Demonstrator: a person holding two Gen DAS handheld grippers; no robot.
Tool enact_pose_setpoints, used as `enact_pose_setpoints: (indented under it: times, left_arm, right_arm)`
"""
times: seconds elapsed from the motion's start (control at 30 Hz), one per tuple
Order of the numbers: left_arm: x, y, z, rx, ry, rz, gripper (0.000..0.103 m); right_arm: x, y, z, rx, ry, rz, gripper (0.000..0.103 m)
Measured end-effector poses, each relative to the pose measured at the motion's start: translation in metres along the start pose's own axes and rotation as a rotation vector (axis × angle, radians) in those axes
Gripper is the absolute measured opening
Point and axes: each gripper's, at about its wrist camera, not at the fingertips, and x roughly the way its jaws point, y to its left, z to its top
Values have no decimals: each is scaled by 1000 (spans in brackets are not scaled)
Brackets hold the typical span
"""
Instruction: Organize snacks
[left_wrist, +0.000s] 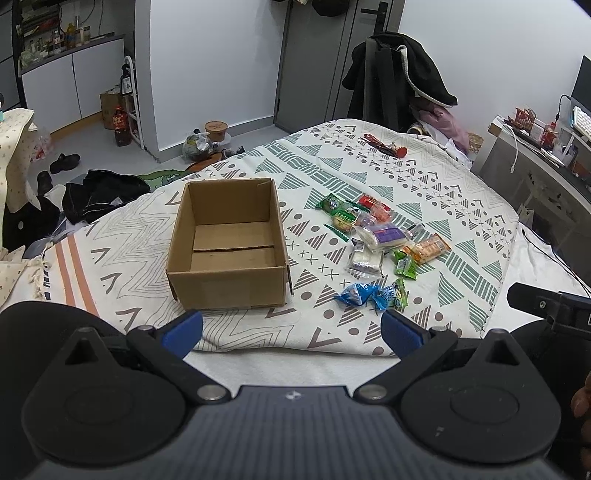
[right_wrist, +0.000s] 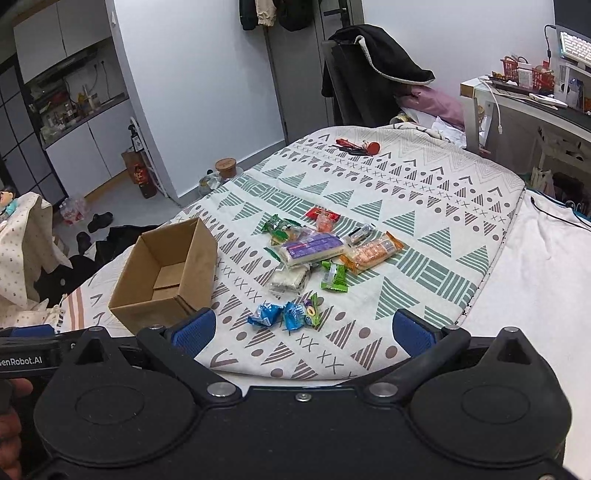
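Covering the near part of the bed is a patterned blanket (left_wrist: 369, 173), printed with green and grey triangles, crosses and dots, and a plain white sheet (right_wrist: 535, 280) is seen at its right edge. An open cardboard box (left_wrist: 229, 245) is set upright on the blanket's left part, nothing visible inside it. Just to its right, a loose pile of snacks (left_wrist: 376, 240) is spread on the blanket: green packets, a purple-labelled white pack (right_wrist: 312, 249), an orange wrapped bar (right_wrist: 371, 253) and two blue packets (left_wrist: 364, 294) nearest the grippers, apart from the box. The left gripper (left_wrist: 291, 325) is held low over the blanket's near edge, its blue fingers spread wide and nothing between them. The right gripper (right_wrist: 303, 328) is likewise held wide apart and empty, with the blue packets seen between its fingers. At the far end of the blanket a small cluster of red and dark items (right_wrist: 356, 146) is lying. Beyond the bed, a chair draped with a dark coat (left_wrist: 399, 74) is seen, a cluttered desk (right_wrist: 524, 96) stands at the right, and white cabinets (left_wrist: 70, 77) are set along the left wall, with shoes and dark clothing scattered on the floor.
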Motion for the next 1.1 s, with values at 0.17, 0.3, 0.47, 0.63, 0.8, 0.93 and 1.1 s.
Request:
enact_pose_setpoints:
  times: [0.17,0.3,0.47,0.63,0.8,0.93,1.1]
  left_arm:
    - [-2,3,0,-5,-4,2,102]
    - [-6,7,-1,-17,-17,7,102]
    - [-10,8,-2,-23,-25,19,102]
    - [-8,8,-2,-26,-27,20,102]
    - [-5,6,-3,-23,-19,19,102]
    - [-4,3,-3,-26,-30,20,102]
    - [0,-2,-1,-30,-43,25,102]
  right_arm:
    - [3,2,0,-9,4,5,103]
    - [5,5,1,-18,2,14,103]
    - [9,7,0,-15,10,22,103]
    - [11,8,-2,-22,20,26,103]
    - [10,6,0,-18,19,18,103]
    - [12,3,1,-5,20,17,103]
    - [19,-1,0,3,29,17,103]
